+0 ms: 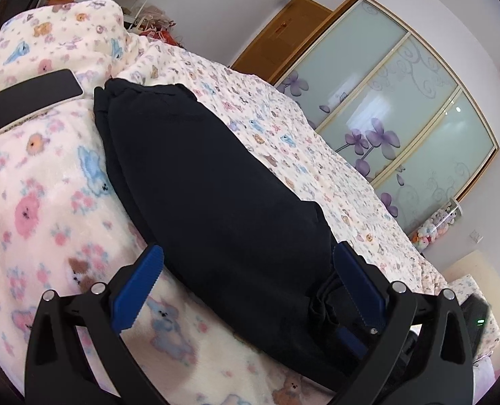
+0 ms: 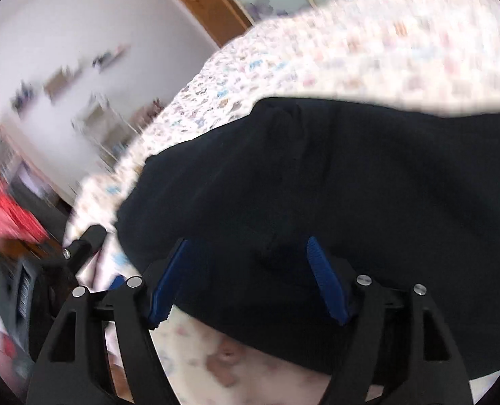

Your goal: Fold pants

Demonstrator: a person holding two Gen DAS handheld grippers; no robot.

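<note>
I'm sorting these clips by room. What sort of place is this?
Most likely a home bedroom. Dark pants lie on a bed covered by a fleecy cartoon-print blanket, and a sliding-door wardrobe with frosted floral panels stands alongside.

pants (image 1: 209,182): 1 | phone (image 1: 30,103): 1 | blanket (image 1: 40,202): 1 | grippers: 2 | wardrobe panels: 3

Left tongs (image 1: 246,270) gape over black pants (image 1: 209,182) on blanket (image 1: 47,185).
</note>
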